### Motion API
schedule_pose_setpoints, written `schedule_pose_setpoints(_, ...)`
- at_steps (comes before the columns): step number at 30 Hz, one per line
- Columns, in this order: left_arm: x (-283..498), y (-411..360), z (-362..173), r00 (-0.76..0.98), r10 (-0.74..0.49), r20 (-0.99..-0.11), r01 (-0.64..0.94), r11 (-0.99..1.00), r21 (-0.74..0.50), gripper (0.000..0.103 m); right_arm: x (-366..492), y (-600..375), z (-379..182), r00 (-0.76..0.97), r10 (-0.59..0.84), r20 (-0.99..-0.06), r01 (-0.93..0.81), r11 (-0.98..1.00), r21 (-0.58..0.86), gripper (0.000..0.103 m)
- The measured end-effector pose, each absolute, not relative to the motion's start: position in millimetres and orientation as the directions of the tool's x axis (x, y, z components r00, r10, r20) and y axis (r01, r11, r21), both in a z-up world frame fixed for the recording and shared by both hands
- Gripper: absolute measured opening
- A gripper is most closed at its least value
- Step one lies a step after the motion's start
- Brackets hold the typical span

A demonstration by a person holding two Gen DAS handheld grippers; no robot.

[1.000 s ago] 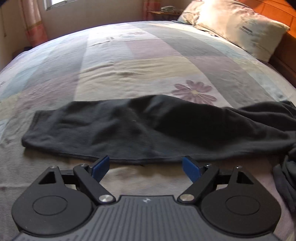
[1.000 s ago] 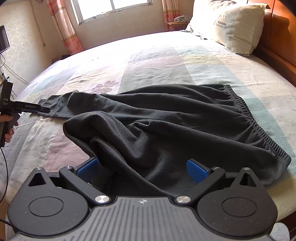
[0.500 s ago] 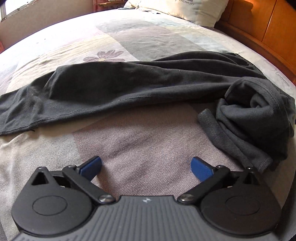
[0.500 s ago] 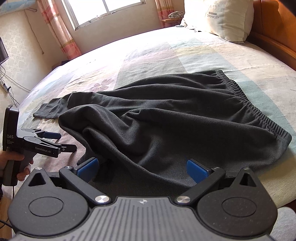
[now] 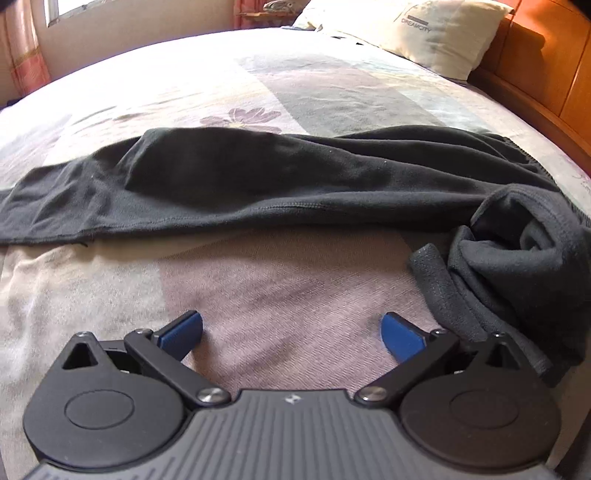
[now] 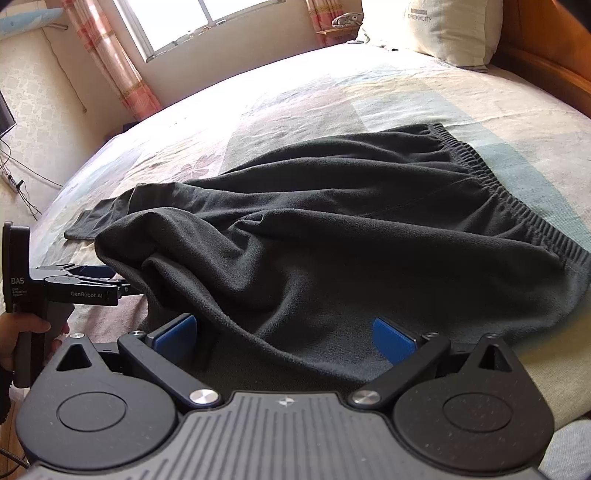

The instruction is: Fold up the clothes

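Observation:
Dark grey fleece trousers [image 6: 351, 236] lie on the bed, elastic waistband [image 6: 517, 206] to the right. One leg [image 5: 229, 188] stretches flat to the left. The other leg [image 5: 517, 266] is bunched in a heap at the near side. My left gripper [image 5: 291, 332] is open and empty, over bare bedspread just left of the bunched leg; it also shows in the right wrist view [image 6: 118, 284]. My right gripper [image 6: 284, 336] is open, its blue fingers astride the near edge of the trousers, with cloth lying between them.
The bedspread [image 5: 295, 92] is patchwork pastel with a flower print. A pillow [image 5: 424, 33] lies at the head by the orange wooden headboard [image 5: 546, 66]. A window and pink curtains [image 6: 110, 55] are on the far wall. The bed's near edge is under the right gripper.
My left gripper moved right along the flat leg toward the bunched leg and now sits beside it. The right gripper stayed at the trousers' near edge, open throughout.

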State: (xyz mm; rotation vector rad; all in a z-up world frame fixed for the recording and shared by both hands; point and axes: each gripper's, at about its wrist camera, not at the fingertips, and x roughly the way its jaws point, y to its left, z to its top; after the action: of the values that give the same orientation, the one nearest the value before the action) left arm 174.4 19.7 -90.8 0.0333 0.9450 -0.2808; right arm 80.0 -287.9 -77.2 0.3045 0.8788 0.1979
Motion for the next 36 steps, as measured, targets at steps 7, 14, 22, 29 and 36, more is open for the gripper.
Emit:
schedule_pose_setpoints(7,125.0,-6.1,-74.0,0.472,-0.402,-0.785,0.391,0.893,-0.223,0.102,86.8,-296.0,-97.8,0.619,0.312,-0.721,0.014,0.913,0.407,0.103)
schedule_pose_setpoints(14,97.5,-61.4,-68.6,0.49,-0.423,-0.762,0.532,0.838,-0.124,0.102,84.7,-311.2,-99.1,0.619,0.386,-0.685,-0.009,0.875,0.485,0.103)
schedule_pose_setpoints(22,118.6,-84.8,-82.7,0.562,-0.35,-0.75,0.434,0.896,-0.093,0.102,62.5,-321.5,-90.3,0.641,0.371,-0.671,0.069,0.844,0.533,0.103)
schedule_pose_setpoints(29,123.8,-32.6,-64.2,0.648,-0.221,-0.729,0.267,0.962,-0.054,0.102,55.6,-327.5,-83.2,0.659,0.336,-0.673,0.089,0.854,0.513,0.103)
schedule_pose_setpoints(36,149.3,17.5,-57.3,0.677,-0.048,-0.735,0.1,0.995,0.027,0.102,54.1,-320.0,-78.3,0.663,0.352,-0.66,0.055,0.857,0.512,0.103)
